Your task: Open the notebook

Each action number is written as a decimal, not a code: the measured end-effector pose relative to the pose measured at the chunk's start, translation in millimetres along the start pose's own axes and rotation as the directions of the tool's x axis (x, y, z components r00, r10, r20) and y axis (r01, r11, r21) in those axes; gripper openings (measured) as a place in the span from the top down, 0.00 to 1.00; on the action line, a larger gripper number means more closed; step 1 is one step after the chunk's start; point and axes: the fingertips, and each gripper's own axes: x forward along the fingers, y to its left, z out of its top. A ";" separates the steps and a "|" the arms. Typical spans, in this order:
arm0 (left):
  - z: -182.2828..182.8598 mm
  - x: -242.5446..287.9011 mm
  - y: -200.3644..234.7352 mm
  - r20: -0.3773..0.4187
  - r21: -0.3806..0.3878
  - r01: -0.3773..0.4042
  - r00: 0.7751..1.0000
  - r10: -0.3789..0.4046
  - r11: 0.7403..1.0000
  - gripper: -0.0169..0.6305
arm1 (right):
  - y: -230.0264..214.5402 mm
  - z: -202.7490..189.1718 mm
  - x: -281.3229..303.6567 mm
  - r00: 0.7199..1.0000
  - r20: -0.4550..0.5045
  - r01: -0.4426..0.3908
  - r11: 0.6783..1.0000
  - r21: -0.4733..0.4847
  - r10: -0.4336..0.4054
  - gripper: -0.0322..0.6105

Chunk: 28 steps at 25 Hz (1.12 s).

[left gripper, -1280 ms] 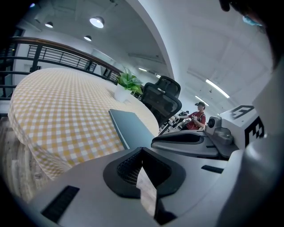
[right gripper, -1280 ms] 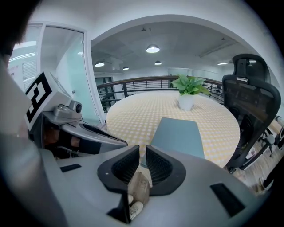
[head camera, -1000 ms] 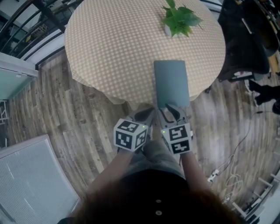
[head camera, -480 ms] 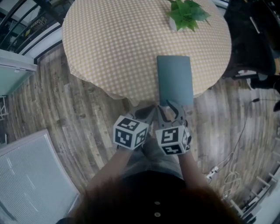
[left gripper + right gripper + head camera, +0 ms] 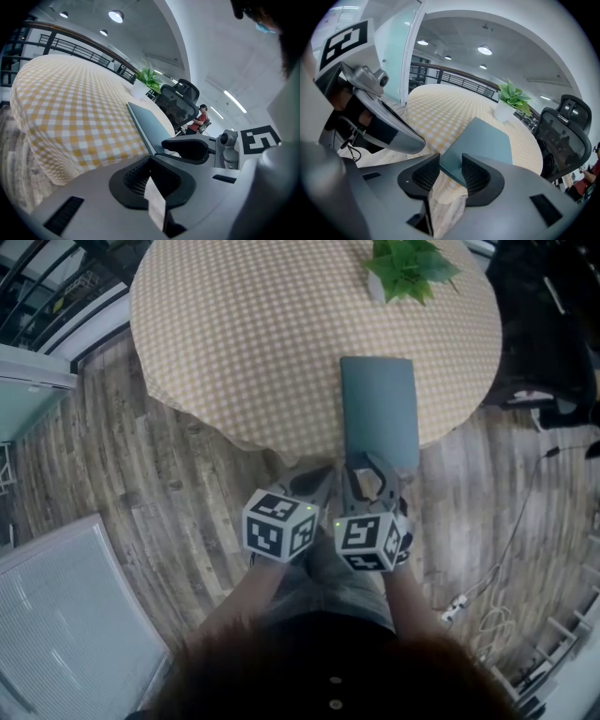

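1. The notebook (image 5: 379, 413) lies closed and flat, teal cover up, on the checked tablecloth (image 5: 262, 324) of a round table.
2. Its long axis runs straight away from the person. The far short end points toward the potted plant (image 5: 408, 268) and the near short end sits right at the table's near edge, where the cloth drapes down.
3. In the right gripper view the notebook's (image 5: 483, 138) near corner reaches in between the jaws of the right gripper (image 5: 451, 168). These jaws have just been opening and now stand wide apart, one on each side of the corner, with no pad seen pressing on the cover.
4. In the head view the right gripper (image 5: 370, 470) is at the notebook's near end, its marker cube (image 5: 368, 540) toward the person.
5. The left gripper (image 5: 319, 479) is just beside it, on the left and off the notebook. Its own view shows the jaws of the left gripper (image 5: 151, 161) brought together with nothing between them, and the notebook (image 5: 147, 124) lies ahead and to the right.
6. The plant (image 5: 513, 101) stands well beyond the notebook's far end.
7. A black office chair (image 5: 562, 136) stands past the table on the right, and a wood-plank floor (image 5: 141, 474) surrounds the table.
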 end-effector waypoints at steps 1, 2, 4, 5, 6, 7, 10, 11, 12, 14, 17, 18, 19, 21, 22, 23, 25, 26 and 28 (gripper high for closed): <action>0.6 -0.1 0.5 0.001 -0.001 0.000 1.000 0.000 1.000 0.96 | -0.1 0.0 0.6 1.000 -0.004 0.008 1.000 -0.004 -0.008 0.74; 0.7 -0.2 0.8 0.000 -0.001 0.000 1.000 0.000 1.000 0.96 | 0.1 -0.4 1.0 1.000 -0.009 0.018 1.000 -0.008 -0.019 0.74; 0.3 -0.6 1.6 -0.002 -0.002 -0.002 1.000 0.002 1.000 0.96 | 0.5 -0.5 1.2 0.999 -0.018 0.044 0.999 -0.016 -0.044 0.74; 0.1 -0.9 2.3 -0.002 -0.002 -0.003 1.000 0.003 1.000 0.96 | 0.5 -0.3 1.2 0.998 -0.021 0.055 0.998 -0.018 -0.055 0.74; 0.2 -1.4 3.0 -0.001 -0.002 -0.004 1.000 0.004 1.000 0.96 | 0.5 -0.1 1.1 0.998 -0.022 0.061 0.998 -0.017 -0.061 0.74; 0.3 -2.0 3.8 0.000 -0.003 -0.005 1.000 0.005 1.000 0.96 | 0.7 0.1 0.9 0.998 -0.021 0.061 0.998 -0.013 -0.062 0.75; 0.4 -5.1 5.8 0.003 -0.003 -0.007 1.000 0.007 1.000 0.96 | 2.1 1.7 -0.9 0.999 -0.002 0.045 0.999 -0.008 -0.045 0.78; 0.2 -6.1 6.0 0.003 -0.001 -0.007 1.000 0.007 1.000 0.96 | 2.8 2.1 -1.6 0.999 0.005 0.041 0.999 -0.008 -0.041 0.79; -0.1 -6.8 6.1 0.001 0.002 -0.006 1.000 0.006 1.000 0.96 | 3.4 2.5 -2.2 0.999 0.012 0.040 0.999 -0.007 -0.040 0.81; -0.2 -8.0 5.6 -0.002 0.011 -0.002 1.000 0.002 1.000 0.96 | 3.8 3.5 -3.2 0.999 0.019 0.039 0.999 0.000 -0.039 0.83; -0.3 -9.6 4.5 -0.005 0.018 0.003 1.000 -0.003 1.000 0.96 | 1.9 5.7 -4.8 0.999 0.031 0.035 0.999 0.036 -0.036 0.86; -1.0 -10.0 4.3 -0.006 0.019 0.004 1.000 -0.004 1.000 0.96 | 1.4 6.3 -5.1 0.999 0.035 0.031 0.998 0.050 -0.033 0.87; -2.0 -10.6 4.0 -0.008 0.020 0.005 1.000 -0.005 1.000 0.96 | 1.2 6.7 -5.3 0.999 0.036 0.026 0.998 0.062 -0.028 0.88; -4.0 -12.1 2.5 -0.013 0.022 0.009 1.000 -0.008 1.000 0.96 | 1.8 5.8 -6.1 0.999 0.031 0.014 0.997 0.080 -0.017 0.88; -4.6 -12.9 1.3 -0.014 0.025 0.012 1.000 -0.011 1.000 0.96 | 1.9 5.6 -6.8 1.000 0.029 0.009 0.996 0.085 -0.012 0.89; -4.8 -13.5 -0.1 -0.016 0.029 0.015 1.000 -0.015 0.999 0.96 | 1.7 6.0 -7.5 1.000 0.029 0.006 0.996 0.088 -0.009 0.89; -4.2 -13.9 -2.5 -0.018 0.038 0.022 1.000 -0.022 0.999 0.96 | 0.2 7.2 -8.7 0.999 0.032 0.006 0.996 0.094 -0.009 0.89; -3.7 -14.1 -3.4 -0.019 0.043 0.026 1.000 -0.025 0.999 0.96 | -0.5 7.9 -9.3 0.999 0.034 0.006 0.995 0.099 -0.009 0.89; -2.2 -14.8 -5.3 -0.025 0.056 0.034 0.999 -0.032 0.998 0.96 | -1.1 9.3 -10.6 0.999 0.037 0.003 0.993 0.117 -0.007 0.90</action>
